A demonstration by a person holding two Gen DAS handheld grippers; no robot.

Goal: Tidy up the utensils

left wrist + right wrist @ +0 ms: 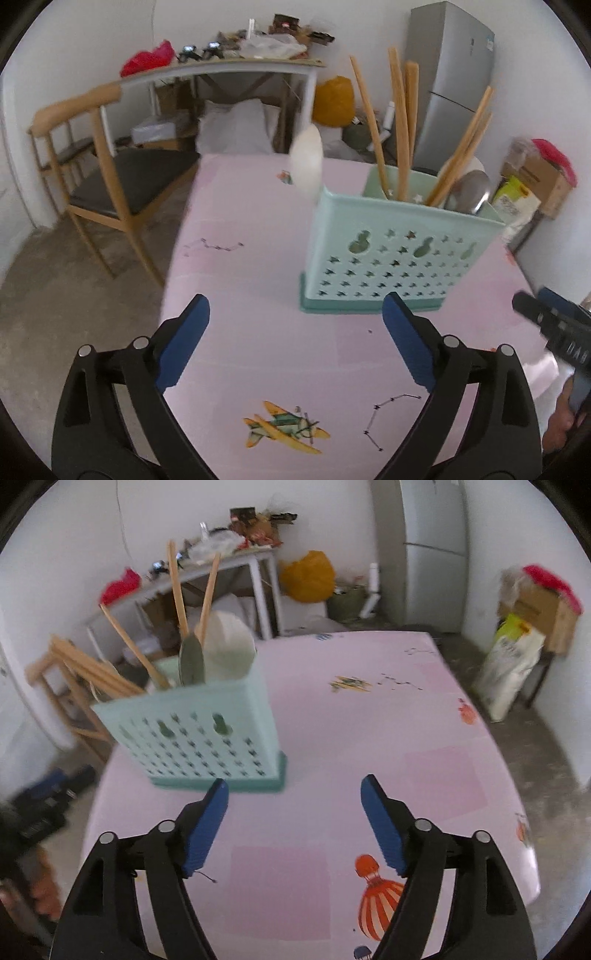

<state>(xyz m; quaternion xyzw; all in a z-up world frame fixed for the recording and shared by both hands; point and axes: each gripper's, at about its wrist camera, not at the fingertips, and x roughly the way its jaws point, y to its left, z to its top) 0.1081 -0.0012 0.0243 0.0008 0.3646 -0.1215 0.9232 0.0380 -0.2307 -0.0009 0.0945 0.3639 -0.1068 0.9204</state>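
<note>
utensil holder (399, 258) | chopsticks (400, 129): about six | spoons (467, 192): two

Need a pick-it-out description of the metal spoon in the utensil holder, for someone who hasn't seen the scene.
On the pink table stands a mint-green perforated utensil holder. Wooden chopsticks stick up out of it, and beside them sits the metal spoon, bowl end up. It is the only grey, shiny piece there: the chopsticks are thin tan sticks and the other spoon is white.
</note>
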